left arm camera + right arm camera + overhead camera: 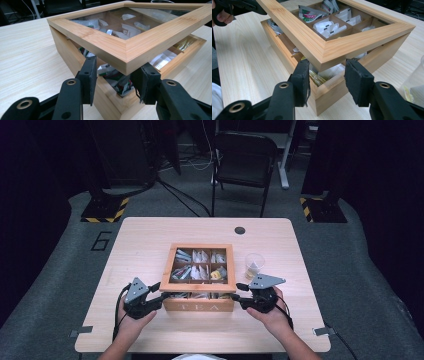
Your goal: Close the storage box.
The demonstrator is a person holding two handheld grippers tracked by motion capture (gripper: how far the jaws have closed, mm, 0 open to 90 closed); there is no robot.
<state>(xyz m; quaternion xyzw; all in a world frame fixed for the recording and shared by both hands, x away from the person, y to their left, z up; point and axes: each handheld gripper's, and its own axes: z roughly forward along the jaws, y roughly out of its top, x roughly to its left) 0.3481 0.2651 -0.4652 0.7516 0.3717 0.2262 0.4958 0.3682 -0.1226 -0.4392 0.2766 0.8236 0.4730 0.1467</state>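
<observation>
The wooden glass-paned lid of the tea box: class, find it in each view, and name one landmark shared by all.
High view: wooden glass-paned lid, centre, raised.
Left gripper view: upper right, corner above the jaws.
Right gripper view: upper centre, corner above the jaws.
Shared landmark: light wooden table.

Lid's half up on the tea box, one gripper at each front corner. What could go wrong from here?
1. The lid rests on the jaws by its front corners only; the left gripper and right gripper straddle a corner each, so it may slip and drop shut.
2. Uneven lifting could twist the lid or drag the tea box.
3. The plastic cup stands near the right gripper and might get knocked.
</observation>
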